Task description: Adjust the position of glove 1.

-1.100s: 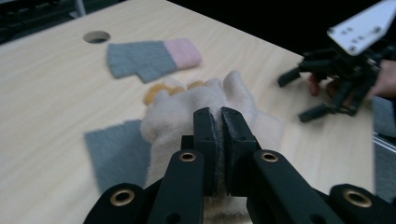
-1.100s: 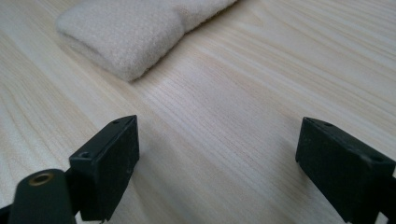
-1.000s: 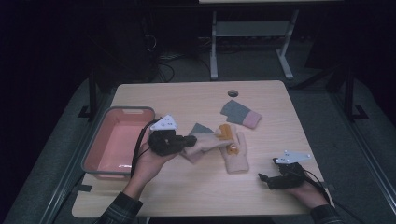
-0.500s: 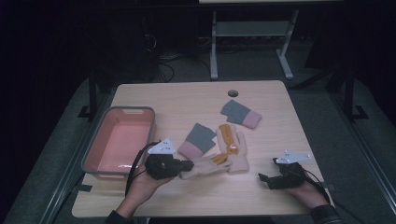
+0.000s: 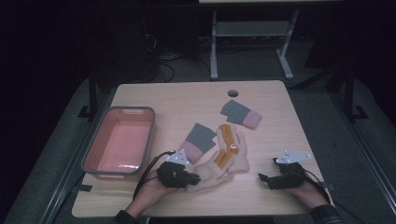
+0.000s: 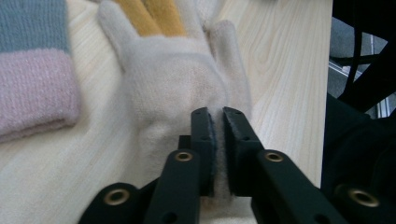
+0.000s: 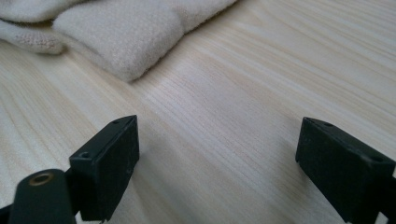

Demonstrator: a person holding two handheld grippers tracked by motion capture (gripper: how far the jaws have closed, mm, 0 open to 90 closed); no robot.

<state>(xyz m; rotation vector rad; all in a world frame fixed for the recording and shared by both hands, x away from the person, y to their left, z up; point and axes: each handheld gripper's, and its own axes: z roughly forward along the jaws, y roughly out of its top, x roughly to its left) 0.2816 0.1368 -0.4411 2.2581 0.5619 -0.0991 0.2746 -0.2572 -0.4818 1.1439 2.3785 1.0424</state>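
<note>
A cream glove (image 5: 212, 170) with orange fingers lies flat near the table's front, partly over a second one like it (image 5: 233, 147). My left gripper (image 5: 194, 178) grips its cuff end. In the left gripper view the jaws (image 6: 218, 119) have just been opening a little, and a thin fold of the cream glove (image 6: 173, 70) is still pinched between the pads. My right gripper (image 5: 262, 178) rests on the table to the right, open, with bare wood between its jaws (image 7: 219, 154). The cream glove's edge (image 7: 121, 37) lies ahead of it.
A grey and pink mitt (image 5: 198, 140) lies beside the gloves, and another (image 5: 240, 113) lies farther back. A pink bin (image 5: 152, 135) stands at the left. A round cable hole (image 5: 233, 93) sits near the far edge. Table legs and cables are beyond.
My left hand has come down and back toward the front edge, drawing the cream glove with it, so the glove now lies stretched out on the table. The right hand has kept still.
</note>
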